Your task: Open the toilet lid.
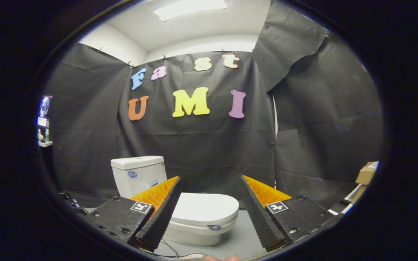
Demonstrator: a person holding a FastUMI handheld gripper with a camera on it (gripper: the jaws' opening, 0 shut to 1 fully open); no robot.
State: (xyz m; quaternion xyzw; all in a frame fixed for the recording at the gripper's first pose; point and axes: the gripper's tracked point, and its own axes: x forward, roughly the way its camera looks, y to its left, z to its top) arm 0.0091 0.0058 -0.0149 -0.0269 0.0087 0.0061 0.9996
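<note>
A small white toilet stands on the grey floor ahead of me, its lid lying flat and closed over the bowl. Its white tank rises behind the lid, partly hidden by my left finger. My gripper is open, fingers spread wide with nothing between them. The lid sits in the gap between the fingers and a little beyond and below their tips. The left finger covers the lid's left edge; the right finger is clear of the toilet.
Black cloth walls close the booth behind and to the right of the toilet. Cardboard boxes sit low at the right. A small shelf with items hangs on the left wall. A thin cable lies on the grey floor in front.
</note>
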